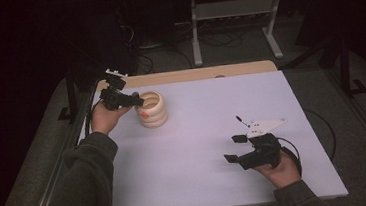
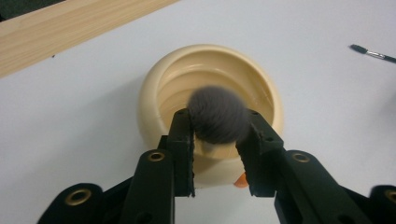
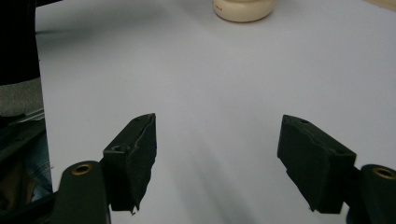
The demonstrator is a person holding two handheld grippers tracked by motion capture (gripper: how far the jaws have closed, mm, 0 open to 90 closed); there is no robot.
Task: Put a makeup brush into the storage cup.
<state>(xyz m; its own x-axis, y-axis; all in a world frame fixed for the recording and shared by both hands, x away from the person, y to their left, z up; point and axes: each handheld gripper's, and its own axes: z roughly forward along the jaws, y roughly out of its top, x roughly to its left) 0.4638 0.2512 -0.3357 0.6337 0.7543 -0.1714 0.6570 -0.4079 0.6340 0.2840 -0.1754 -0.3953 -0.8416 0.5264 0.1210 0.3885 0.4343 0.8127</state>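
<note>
The left tool (image 2: 215, 135) hangs over a cream ribbed pot (image 2: 154, 93) that stands near the far left corner of the table (image 1: 213, 130), and between its jaws sits the soft grey head of a makeup brush (image 2: 218, 114), bristles up, its pale handle pointing down into the pot's mouth. The jaws stand slightly apart on either side of the tuft; whether the pads actually press it I cannot tell, since the head is blurred. The brush looks very light, with a fluffy head that will squash and slip under pressure, so the firmer grip is probably lower, on the stiff handle or ferrule rather than the bristles. The pot seems rigid and stable on its broad base, though light enough to tip if the brush drags on its rim. A second, thin brush (image 2: 373, 53) lies flat on the table, well apart from the pot. The right tool (image 1: 239, 148) rests near the right front corner, jaws wide and empty.
</note>
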